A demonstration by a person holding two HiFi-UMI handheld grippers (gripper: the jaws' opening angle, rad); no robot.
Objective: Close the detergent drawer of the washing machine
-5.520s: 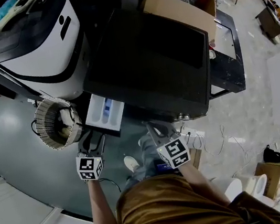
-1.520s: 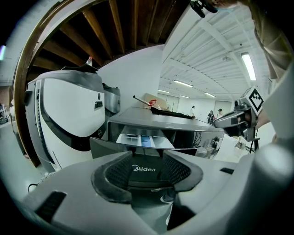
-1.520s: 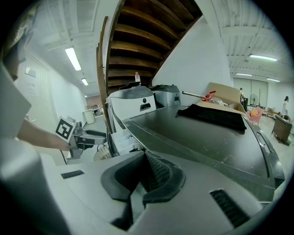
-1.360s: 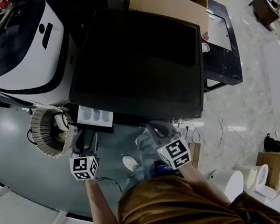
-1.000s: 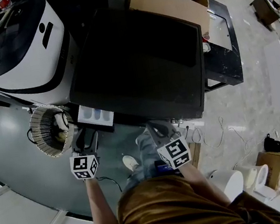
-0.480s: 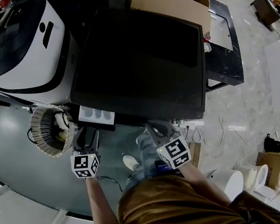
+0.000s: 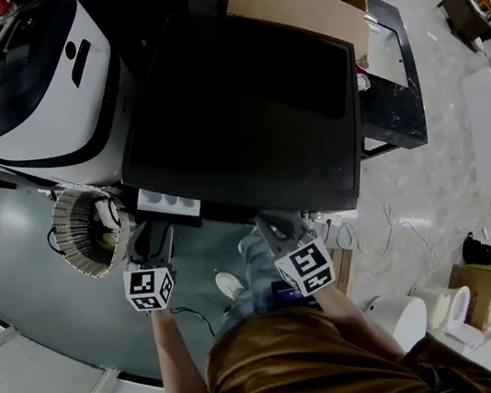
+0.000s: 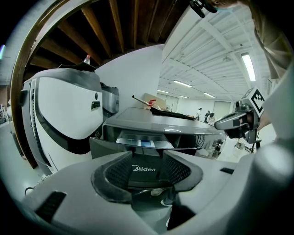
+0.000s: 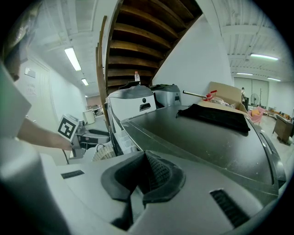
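The left gripper (image 8: 146, 170), jaws apart, faced the partly open detergent drawer (image 8: 140, 143), marked "Midea", at its 12 o'clock. The right gripper (image 9: 141, 178), jaws together and empty, sat at 3 o'clock.

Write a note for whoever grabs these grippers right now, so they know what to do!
Left gripper: open, lined up with the detergent drawer, whose front shows between its jaws; I cannot tell if they touch.
Right gripper: shut, empty, near the washing machine front.
Done: drawer sticks out only partway.
To do: push it in flush.
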